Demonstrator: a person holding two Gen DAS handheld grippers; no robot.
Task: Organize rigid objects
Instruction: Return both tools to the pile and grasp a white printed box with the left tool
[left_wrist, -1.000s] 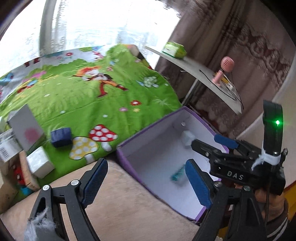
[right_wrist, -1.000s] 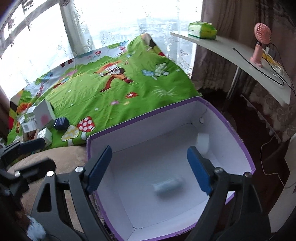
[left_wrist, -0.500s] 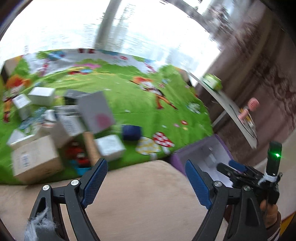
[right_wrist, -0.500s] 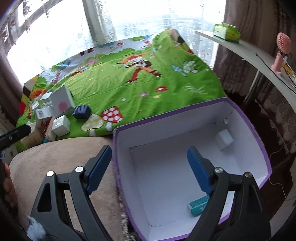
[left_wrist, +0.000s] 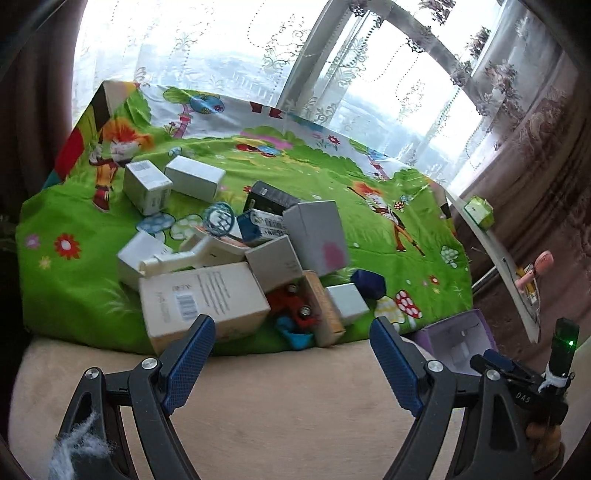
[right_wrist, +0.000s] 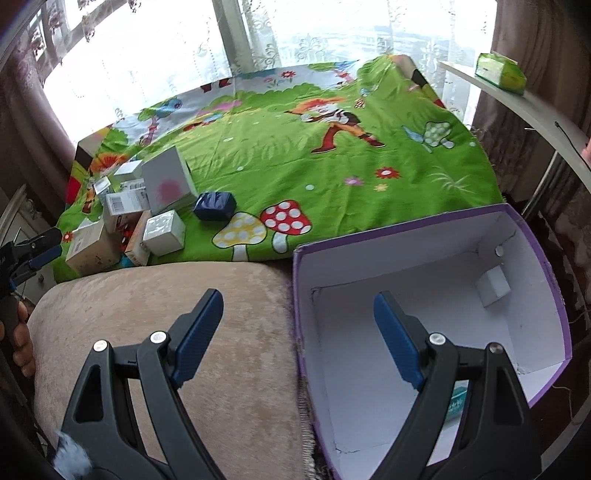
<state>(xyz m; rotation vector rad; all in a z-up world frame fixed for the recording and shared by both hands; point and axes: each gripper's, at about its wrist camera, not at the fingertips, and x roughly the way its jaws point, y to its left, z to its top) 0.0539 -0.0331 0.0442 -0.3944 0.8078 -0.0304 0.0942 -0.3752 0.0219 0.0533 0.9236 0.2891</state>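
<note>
A pile of small boxes (left_wrist: 236, 266) lies on the green cartoon cloth (left_wrist: 369, 192), among them a large white barcode box (left_wrist: 203, 302), a grey box with a pink spot (left_wrist: 317, 236) and a dark blue box (left_wrist: 369, 284). My left gripper (left_wrist: 291, 354) is open and empty over the beige cushion, just short of the pile. My right gripper (right_wrist: 299, 332) is open and empty over the left wall of the purple box (right_wrist: 532, 236). Inside the purple box lie a small white box (right_wrist: 493, 290) and a teal item (right_wrist: 458, 402).
The beige cushion (right_wrist: 184, 302) fronts the cloth. A curved white shelf (right_wrist: 532, 107) at the right holds a green packet (right_wrist: 500, 72). A pink hand fan (left_wrist: 535, 269) rests on the shelf. Windows with lace curtains stand behind. The pile also shows in the right wrist view (right_wrist: 125, 218).
My left gripper has swung left from the purple box to face the pile of boxes. My right gripper has drawn back and left, so that it straddles the purple box's left wall.
</note>
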